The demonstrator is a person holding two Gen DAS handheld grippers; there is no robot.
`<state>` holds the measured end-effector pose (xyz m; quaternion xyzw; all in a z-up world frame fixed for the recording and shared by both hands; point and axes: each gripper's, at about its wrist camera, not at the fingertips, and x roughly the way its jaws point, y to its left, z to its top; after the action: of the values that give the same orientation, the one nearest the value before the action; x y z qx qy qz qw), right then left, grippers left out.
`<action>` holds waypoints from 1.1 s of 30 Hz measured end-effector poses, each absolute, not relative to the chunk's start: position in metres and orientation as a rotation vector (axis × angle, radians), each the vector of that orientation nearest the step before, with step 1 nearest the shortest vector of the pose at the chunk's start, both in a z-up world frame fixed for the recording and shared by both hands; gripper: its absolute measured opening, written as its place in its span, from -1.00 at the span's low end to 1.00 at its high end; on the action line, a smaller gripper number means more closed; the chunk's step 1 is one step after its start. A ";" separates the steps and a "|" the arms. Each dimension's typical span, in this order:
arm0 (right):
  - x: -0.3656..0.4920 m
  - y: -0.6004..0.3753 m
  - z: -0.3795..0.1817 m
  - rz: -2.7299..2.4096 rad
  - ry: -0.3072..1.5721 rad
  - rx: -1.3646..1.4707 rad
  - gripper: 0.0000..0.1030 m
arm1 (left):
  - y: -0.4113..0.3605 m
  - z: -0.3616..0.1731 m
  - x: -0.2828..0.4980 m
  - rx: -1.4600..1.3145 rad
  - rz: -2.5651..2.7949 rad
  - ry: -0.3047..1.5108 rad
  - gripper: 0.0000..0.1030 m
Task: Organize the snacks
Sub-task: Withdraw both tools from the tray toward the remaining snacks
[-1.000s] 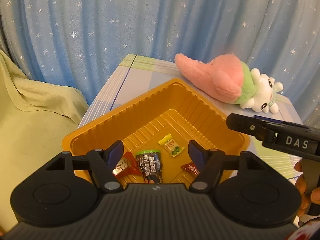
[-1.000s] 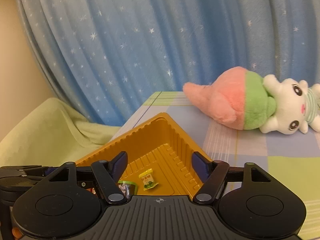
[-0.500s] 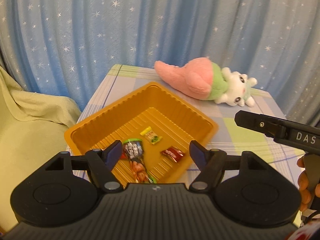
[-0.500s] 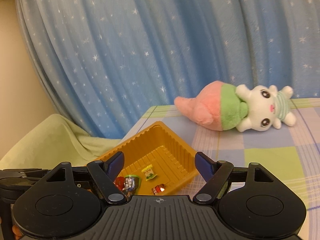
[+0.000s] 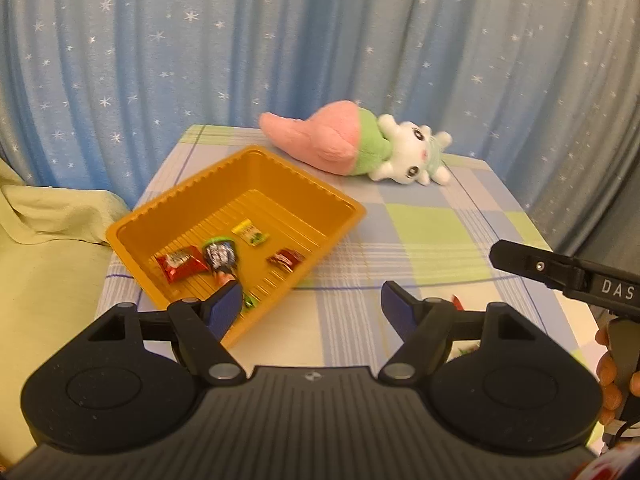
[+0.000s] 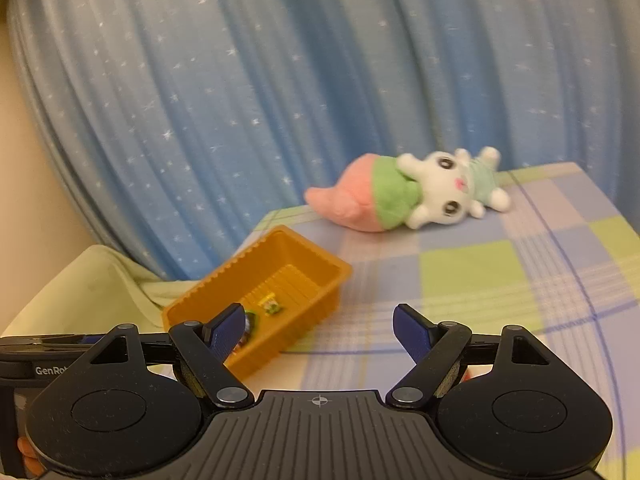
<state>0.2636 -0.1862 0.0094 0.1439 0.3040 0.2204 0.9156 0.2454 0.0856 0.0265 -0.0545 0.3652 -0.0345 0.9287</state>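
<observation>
Only the left wrist view shows all the wrapped snacks (image 5: 224, 258) lying in the ribbed orange plastic tray (image 5: 340, 204); the right view catches two. Both the left gripper (image 5: 312, 306) and the right gripper (image 6: 319, 330) have jaws opening wide with nothing between them; the tray sits ahead-left on the checked worktop (image 5: 432, 236), near a soft plush toy (image 5: 360, 148).

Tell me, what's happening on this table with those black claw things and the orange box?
A person is sorting snacks with a hand-held gripper in each hand. Several wrapped snacks, among them a red packet and a yellow-green one, already lie in the orange tray on the checked tablecloth. The left gripper and the right gripper both hold nothing, and their jaws are opening. A plush toy lies beyond the tray.
</observation>
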 end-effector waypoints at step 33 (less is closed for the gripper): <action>0.158 -0.252 -0.054 0.300 0.857 0.283 0.57 | 0.009 -0.035 0.170 0.024 -0.250 0.860 0.43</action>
<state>0.1579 -0.2520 -0.0542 0.1364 0.4124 0.1442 0.8891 0.1701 0.0093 -0.0348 0.0116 0.4159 -0.1210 0.9012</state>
